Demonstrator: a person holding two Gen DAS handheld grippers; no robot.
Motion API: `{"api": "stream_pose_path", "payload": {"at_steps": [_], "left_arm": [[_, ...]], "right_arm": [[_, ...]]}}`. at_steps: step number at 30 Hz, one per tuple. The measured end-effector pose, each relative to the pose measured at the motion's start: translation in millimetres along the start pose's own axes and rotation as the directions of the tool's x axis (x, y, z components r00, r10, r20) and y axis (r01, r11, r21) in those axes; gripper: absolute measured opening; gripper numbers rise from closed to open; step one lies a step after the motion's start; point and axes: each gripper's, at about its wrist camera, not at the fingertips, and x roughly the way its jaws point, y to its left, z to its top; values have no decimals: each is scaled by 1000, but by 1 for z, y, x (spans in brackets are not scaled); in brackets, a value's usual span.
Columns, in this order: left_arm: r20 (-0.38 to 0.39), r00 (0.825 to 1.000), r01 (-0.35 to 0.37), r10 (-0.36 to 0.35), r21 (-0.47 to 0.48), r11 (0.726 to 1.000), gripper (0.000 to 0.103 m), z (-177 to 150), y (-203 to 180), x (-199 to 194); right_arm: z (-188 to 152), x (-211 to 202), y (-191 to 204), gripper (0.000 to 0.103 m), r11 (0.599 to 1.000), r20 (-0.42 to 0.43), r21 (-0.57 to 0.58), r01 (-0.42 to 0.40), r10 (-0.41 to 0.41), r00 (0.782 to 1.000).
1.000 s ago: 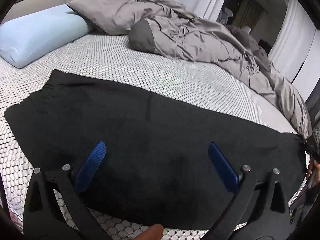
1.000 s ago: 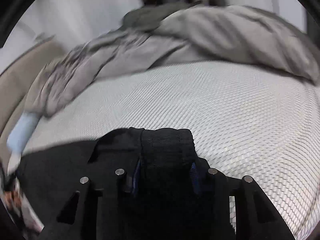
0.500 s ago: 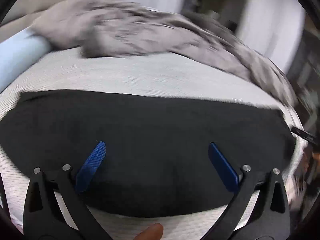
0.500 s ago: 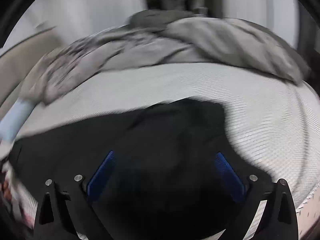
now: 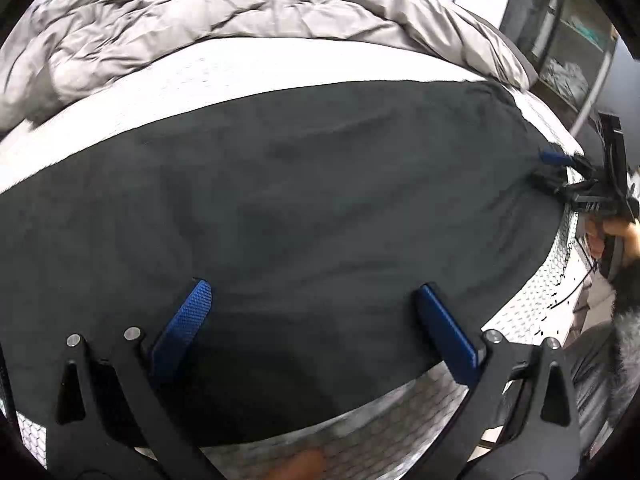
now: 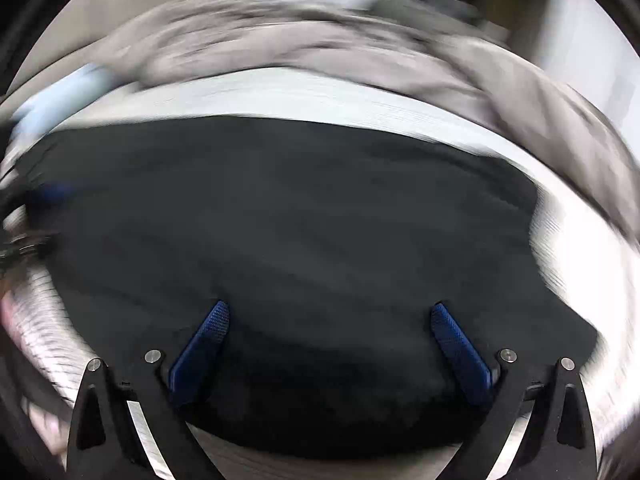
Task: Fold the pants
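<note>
Black pants (image 5: 300, 200) lie flat, lightly creased — both tools (image 5: 316, 312) (image 6: 332, 320) spread wide, apparently gripping nthg.

Left gripper (image 5: 314, 312): black frame, silver screws, blue knurled pads (image 5: 186, 322). Right gripper (image 6: 330, 334) identical; bare-skinned hand (image 5: 624, 236) behind it, grey fuzzy sleeve (image 5: 626, 300).

Pants (image 5: 300, 200) on mattress (image 5: 280, 60), duvet (image 5: 200, 12) behind

Black pants (image 5: 304, 200) lie on a white honeycomb-patterned mattress (image 5: 560, 280) beside a grey duvet (image 5: 200, 20).
</note>
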Motion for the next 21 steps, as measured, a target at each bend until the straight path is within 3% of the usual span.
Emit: {"api": "stream_pose_path", "payload": {"at_steps": [1,3,4,6,9,12,15,17,19,21], "left_arm": [[3,1000,-6,6,-4,1000,102,-1,6,-1],[7,1000,-16,16,-18,1000,102,-4,17,-6],[6,1000,-22,22,-26,999,102,-4,22,-9],[4,999,-40,40,-36,999,102,2,25,-12],[27,999,-16,17,-42,999,102,17,10,-22],[39,999,0,1,-24,1000,102,46,-23,-9],[-21,999,33,-32,14,999,102,66,-50,24],[-88,996,-13,18,61,998,102,69,-59,45],[-118,991,-50,58,66,997,102,67,-50,52],[-118,990,-67,71,38,997,102,63,-31,45]], "right_arm": [[-9,-7,-28,99,998,-5,56,-19,19,1000],[-19,-10,-58,101,979,-37,101,178,-175,984],[-23,-12,-68,101,968,-51,113,225,-221,974],[-24,-23,-88,101,949,-53,213,231,-225,973],[-11,-48,-72,101,956,49,242,168,-185,981],[12,-59,-27,101,987,147,161,6,-30,989],[31,-34,26,101,982,113,81,-169,159,981],[39,-7,53,101,977,40,31,-210,209,977],[44,22,63,101,989,-19,-36,-146,145,989],[41,40,44,102,996,-35,-86,6,-9,999]]}}
